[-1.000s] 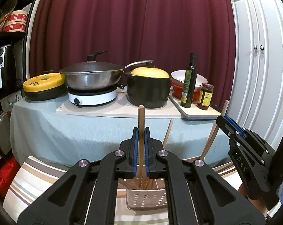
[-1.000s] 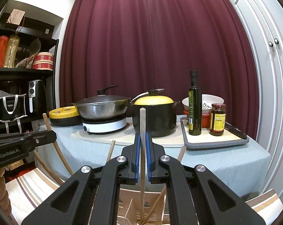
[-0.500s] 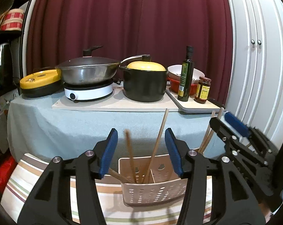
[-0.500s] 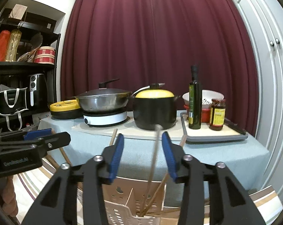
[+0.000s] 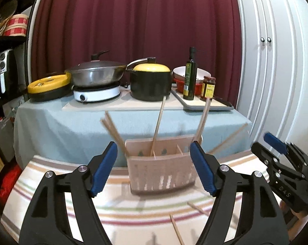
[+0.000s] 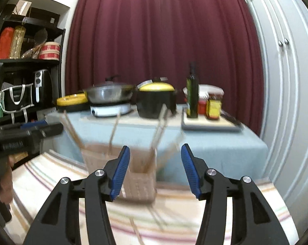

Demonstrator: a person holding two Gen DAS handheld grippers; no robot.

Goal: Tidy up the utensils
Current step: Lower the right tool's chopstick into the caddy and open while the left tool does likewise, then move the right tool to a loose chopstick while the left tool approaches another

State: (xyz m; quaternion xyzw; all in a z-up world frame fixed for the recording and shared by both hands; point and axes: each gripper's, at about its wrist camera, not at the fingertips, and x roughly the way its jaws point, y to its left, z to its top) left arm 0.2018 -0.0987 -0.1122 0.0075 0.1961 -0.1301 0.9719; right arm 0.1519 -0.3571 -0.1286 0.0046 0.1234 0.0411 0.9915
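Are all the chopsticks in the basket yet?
Not yet. Several chopsticks already stand in the basket. Nothing is in hand: the left gripper and right gripper are both open and empty. At least two loose chopsticks lie on the striped cloth, waiting to go in.

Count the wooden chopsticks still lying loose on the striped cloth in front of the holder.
2 visible: one wooden chopstick near the bottom edge, another right of it, both before the beige perforated plastic holder. The grippers may hide more.

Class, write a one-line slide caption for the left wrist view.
Open left gripper faces a slotted holder of chopsticks; more lie loose on the striped cloth.
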